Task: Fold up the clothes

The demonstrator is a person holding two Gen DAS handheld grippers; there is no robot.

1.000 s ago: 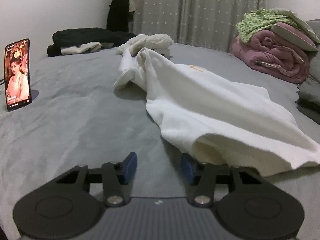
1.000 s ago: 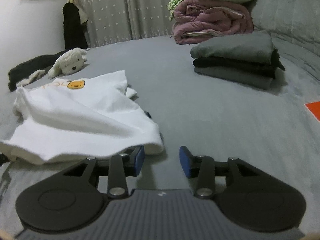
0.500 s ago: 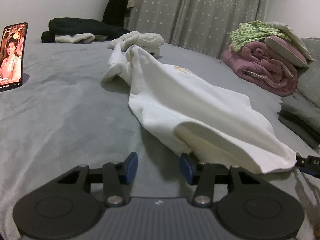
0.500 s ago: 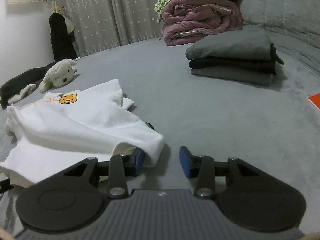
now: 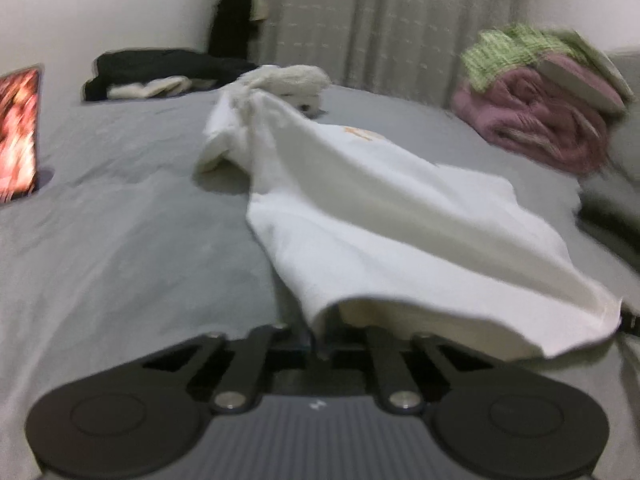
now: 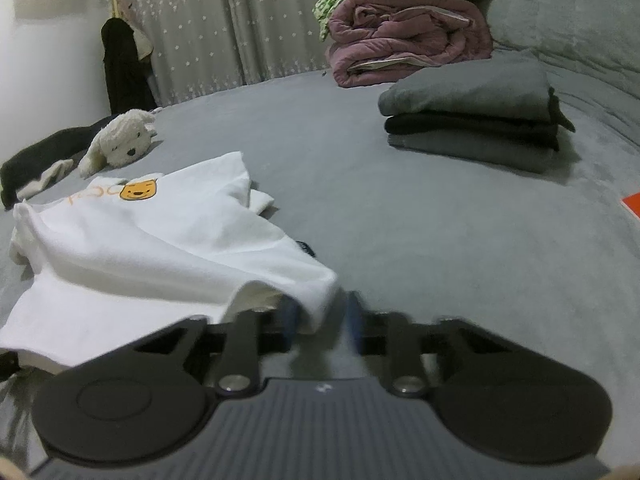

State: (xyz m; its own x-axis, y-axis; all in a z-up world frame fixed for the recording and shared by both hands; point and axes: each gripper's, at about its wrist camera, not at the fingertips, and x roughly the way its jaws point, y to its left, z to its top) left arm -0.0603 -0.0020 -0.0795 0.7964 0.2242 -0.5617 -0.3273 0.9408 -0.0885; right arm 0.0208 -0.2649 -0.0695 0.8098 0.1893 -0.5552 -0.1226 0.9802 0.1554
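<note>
With both my grippers low over the grey bed (image 6: 400, 208), the white T-shirt (image 6: 152, 248) lies crumpled in front of me, its bear print (image 6: 138, 191) at the far end & its hem nearest me. My left gripper (image 5: 320, 346) has just been closing & its jaws are now together on the near left corner of the hem; the cloth drapes over the fingertips so I can't see the pads, but the fabric runs right down between them. My right gripper (image 6: 318, 318) has also just been closing, w/ the near right corner of the hem pinched between its blue pads (image 6: 289, 316); that view is blurred at the tips. The shirt bunches up at the far left, nr a sleeve. Beyond it a white plush dog (image 6: 120, 140) rests on the bed beside some dark clothes (image 5: 160, 68). Far right: a stack of folded grey & black garments (image 6: 472, 120), & behind that a rolled pink quilt (image 6: 408, 40) w/ a pillow on top. A lit phone (image 5: 18, 132) stands upright at the far left edge of the left wrist view. Starred curtains (image 6: 224, 20) hang behind.
</note>
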